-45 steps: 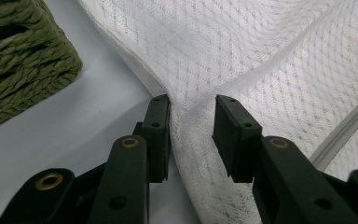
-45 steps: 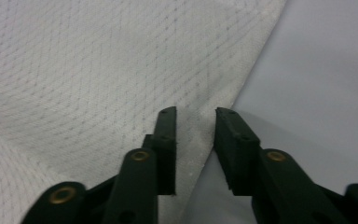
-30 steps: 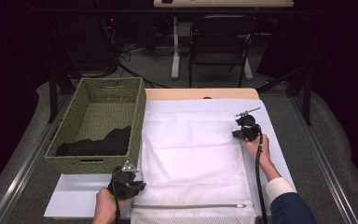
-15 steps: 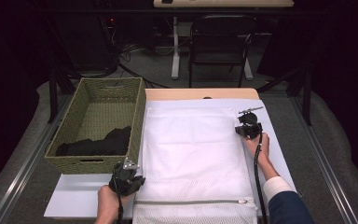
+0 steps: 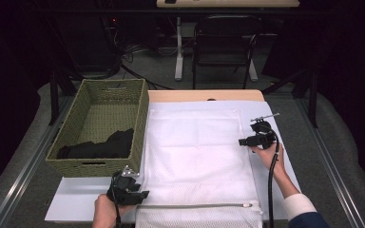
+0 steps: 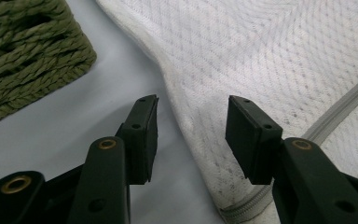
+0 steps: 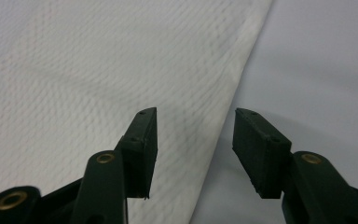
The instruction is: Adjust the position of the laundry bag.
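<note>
On the table (image 5: 71, 209), one white mesh bag (image 5: 197, 156), one woven basket (image 5: 100, 128), two tools (image 5: 145, 194) (image 5: 240, 141) just opened, both empty.

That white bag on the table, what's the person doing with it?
A person is laying out a white mesh bag flat on the table. Each hand holds a tool. The left tool is at the bag's near left corner, by the zipper, and the right tool is at its right edge. Both tools have just been opening and grip nothing, so the bag lies free. A basket beside it holds black cloth.
</note>
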`<state>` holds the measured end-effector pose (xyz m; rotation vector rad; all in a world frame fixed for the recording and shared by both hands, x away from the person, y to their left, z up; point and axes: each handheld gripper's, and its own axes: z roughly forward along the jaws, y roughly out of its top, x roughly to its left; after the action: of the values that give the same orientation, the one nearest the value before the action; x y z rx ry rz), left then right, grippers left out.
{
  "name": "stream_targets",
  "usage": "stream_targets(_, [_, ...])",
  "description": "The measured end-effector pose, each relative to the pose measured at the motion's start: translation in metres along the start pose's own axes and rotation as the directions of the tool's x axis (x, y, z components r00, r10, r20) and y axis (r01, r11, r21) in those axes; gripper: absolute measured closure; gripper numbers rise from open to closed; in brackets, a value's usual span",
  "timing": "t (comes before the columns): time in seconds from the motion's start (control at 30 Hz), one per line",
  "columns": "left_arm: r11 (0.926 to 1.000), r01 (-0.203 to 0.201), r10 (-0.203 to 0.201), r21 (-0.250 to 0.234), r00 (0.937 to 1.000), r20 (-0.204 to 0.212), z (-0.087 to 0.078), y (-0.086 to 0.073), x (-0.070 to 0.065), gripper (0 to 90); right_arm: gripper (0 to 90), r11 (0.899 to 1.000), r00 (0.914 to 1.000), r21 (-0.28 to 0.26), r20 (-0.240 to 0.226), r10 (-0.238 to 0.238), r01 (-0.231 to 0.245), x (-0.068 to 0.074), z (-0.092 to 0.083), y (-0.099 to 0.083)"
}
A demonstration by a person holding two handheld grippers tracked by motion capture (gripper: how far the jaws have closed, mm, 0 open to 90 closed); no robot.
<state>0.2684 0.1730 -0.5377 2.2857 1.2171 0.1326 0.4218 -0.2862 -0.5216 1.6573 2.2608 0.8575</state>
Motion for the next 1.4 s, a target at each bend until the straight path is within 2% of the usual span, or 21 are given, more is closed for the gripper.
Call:
stream_targets(0.07, [1.0000, -0.004, 0.004, 0.003, 1.0000, 0.003, 0.000, 0.000, 0.002, 53.6, 48.5, 1.000, 1.0000, 0.006, -0.002, -0.007, 0.007, 0.002, -0.003, -0.003])
stream_targets(0.13, [1.0000, -0.006, 0.006, 0.008, 0.9999, 0.010, 0.002, 0.001, 0.003, 54.7, 47.4, 0.999, 0.9992, 0.031, -0.014, -0.038, 0.038, 0.013, -0.013, -0.017])
stream_targets(0.4, [1.0000, 0.004, -0.004, -0.001, 0.9999, 0.011, 0.005, 0.003, 0.000, 57.2, 49.6, 0.994, 0.9981, 0.086, 0.001, -0.062, 0.061, 0.027, -0.018, -0.036])
stream_targets(0.5, [0.9999, 0.006, -0.006, -0.013, 0.9999, 0.012, 0.007, 0.003, 0.001, 61.3, 59.6, 0.992, 0.9983, 0.110, 0.010, -0.058, 0.056, 0.029, -0.014, -0.038])
stream_targets(0.53, [0.9999, 0.006, -0.006, -0.013, 0.9999, 0.012, 0.007, 0.003, 0.001, 62.0, 59.6, 0.992, 0.9983, 0.110, 0.010, -0.058, 0.056, 0.029, -0.014, -0.038])
stream_targets(0.63, [0.9999, 0.001, 0.000, -0.013, 0.9999, 0.017, 0.008, 0.004, 0.000, 65.7, 67.0, 0.990, 0.9975, 0.128, 0.016, -0.069, 0.066, 0.031, -0.008, -0.039])
stream_targets(0.67, [0.9999, -0.004, 0.005, -0.013, 0.9999, 0.017, 0.008, 0.004, 0.000, 68.3, 70.0, 0.990, 0.9981, 0.133, 0.021, -0.057, 0.054, 0.031, -0.007, -0.040])
stream_targets(0.7, [0.9999, -0.012, 0.012, -0.012, 0.9999, 0.012, 0.008, 0.005, -0.001, 68.9, 69.0, 0.989, 0.9972, 0.128, 0.021, -0.071, 0.068, 0.030, -0.007, -0.039])
stream_targets(0.77, [0.9999, -0.007, 0.007, -0.011, 0.9997, 0.022, 0.008, 0.005, 0.000, 67.2, 61.4, 0.990, 0.9967, 0.121, 0.037, -0.072, 0.067, 0.030, -0.010, -0.039])
stream_targets(0.8, [0.9999, 0.005, -0.005, -0.013, 0.9997, 0.022, 0.008, 0.005, -0.001, 63.2, 58.2, 0.992, 0.9958, 0.105, 0.052, -0.076, 0.070, 0.029, -0.012, -0.039])
stream_targets(0.83, [0.9999, -0.002, 0.002, -0.013, 0.9999, 0.010, 0.008, 0.005, -0.001, 58.7, 54.6, 0.993, 0.9946, 0.088, 0.067, -0.079, 0.073, 0.027, -0.015, -0.039])
stream_targets(0.87, [0.9999, 0.000, 0.000, -0.013, 0.9999, 0.016, 0.008, 0.005, -0.001, 57.7, 53.4, 0.994, 0.9946, 0.088, 0.076, -0.071, 0.064, 0.026, -0.017, -0.039])
stream_targets(0.93, [0.9999, 0.002, -0.002, -0.012, 0.9999, 0.014, 0.008, 0.005, -0.001, 57.3, 52.8, 0.994, 0.9967, 0.098, 0.063, -0.051, 0.045, 0.022, -0.015, -0.041])
stream_targets(0.97, [0.9999, 0.002, -0.001, -0.016, 1.0000, 0.009, 0.008, 0.005, -0.002, 58.0, 54.2, 0.993, 0.9968, 0.113, 0.061, -0.051, 0.044, 0.021, -0.014, -0.043])
stream_targets(1.0, [0.9996, -0.022, 0.022, -0.016, 0.9997, -0.002, 0.008, 0.005, -0.001, 60.2, 57.2, 0.992, 0.9980, 0.118, 0.049, -0.040, 0.034, 0.021, -0.012, -0.044])
stream_targets(1.03, [0.9996, -0.024, 0.024, -0.016, 0.9997, 0.001, 0.008, 0.005, -0.002, 62.3, 59.5, 0.992, 0.9975, 0.121, 0.053, -0.047, 0.041, 0.022, -0.011, -0.045])
stream_targets(1.13, [0.9997, -0.013, 0.013, -0.022, 0.9999, 0.002, 0.009, 0.003, -0.002, 74.6, 73.3, 0.995, 0.9974, 0.092, 0.049, -0.052, 0.047, 0.023, -0.009, -0.047])
stream_targets(1.17, [0.9997, -0.010, 0.010, -0.022, 0.9999, 0.001, 0.009, 0.003, -0.002, 78.6, 77.6, 0.994, 0.9959, 0.093, 0.065, -0.062, 0.056, 0.025, -0.009, -0.047])
stream_targets(1.2, [0.9997, -0.010, 0.010, -0.022, 0.9999, 0.001, 0.009, 0.003, -0.002, 83.2, 77.6, 0.994, 0.9959, 0.093, 0.065, -0.062, 0.056, 0.025, -0.009, -0.047])
stream_targets(1.3, [0.9997, -0.004, 0.004, -0.025, 1.0000, 0.005, 0.010, 0.003, -0.001, 88.0, 87.1, 0.996, 0.9976, 0.069, 0.042, -0.055, 0.052, 0.021, -0.008, -0.047])
stream_targets(1.4, [0.9996, -0.005, 0.005, -0.028, 1.0000, 0.001, 0.011, 0.005, 0.000, 88.2, 87.9, 0.996, 0.9980, 0.066, 0.034, -0.053, 0.051, 0.021, -0.006, -0.045])
